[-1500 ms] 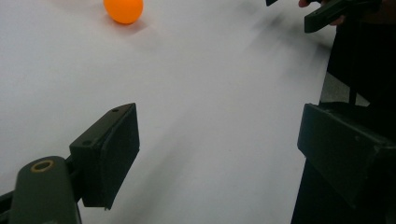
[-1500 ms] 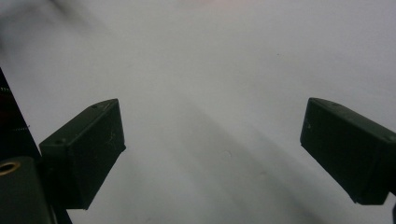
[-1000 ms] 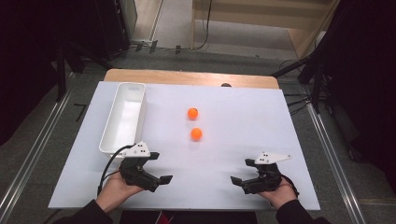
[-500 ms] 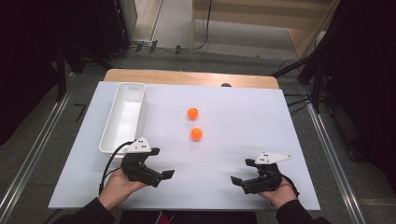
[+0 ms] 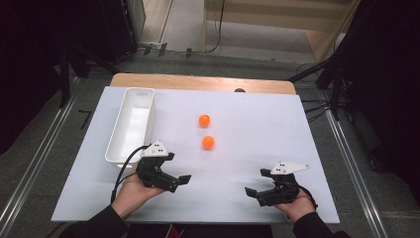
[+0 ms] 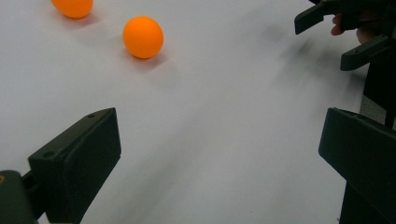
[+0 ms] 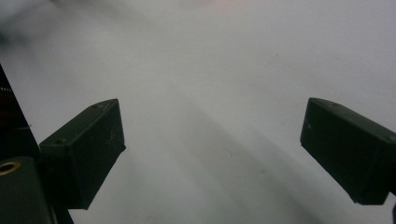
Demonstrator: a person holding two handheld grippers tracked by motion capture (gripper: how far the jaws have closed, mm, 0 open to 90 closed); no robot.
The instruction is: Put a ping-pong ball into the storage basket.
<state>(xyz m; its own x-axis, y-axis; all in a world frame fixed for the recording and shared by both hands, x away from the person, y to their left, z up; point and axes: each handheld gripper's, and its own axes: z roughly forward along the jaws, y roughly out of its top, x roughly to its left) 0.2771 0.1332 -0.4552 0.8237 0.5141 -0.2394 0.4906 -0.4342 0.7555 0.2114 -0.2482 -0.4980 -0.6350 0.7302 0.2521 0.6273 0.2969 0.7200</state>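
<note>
Between the flat black pads of the left gripper there is only bare white table; its jaws stand wide apart, empty, aimed loosely toward the nearer orange ball, which sits near the table's middle, well apart from the pads; the farther orange ball lies just beyond it, the two not touching. The right gripper, low at the near right, is likewise spread open over bare surface, holding nothing.

The risk, as I judge it, lies in the ball's shape and skin: a smooth, light, perfectly round sphere on a slick matte sheet will roll at the least nudge; if one hard-edged pad arrives before the other, the ball would likely skitter off toward its neighbour or the table edge; a squeeze off its widest line could squirt it out between the blocky pads.

The white bin, a long, thin-walled plastic trough with rounded corners, stands empty at the left, just beyond the left gripper; a ball dropped from height could bounce out of it.
</note>
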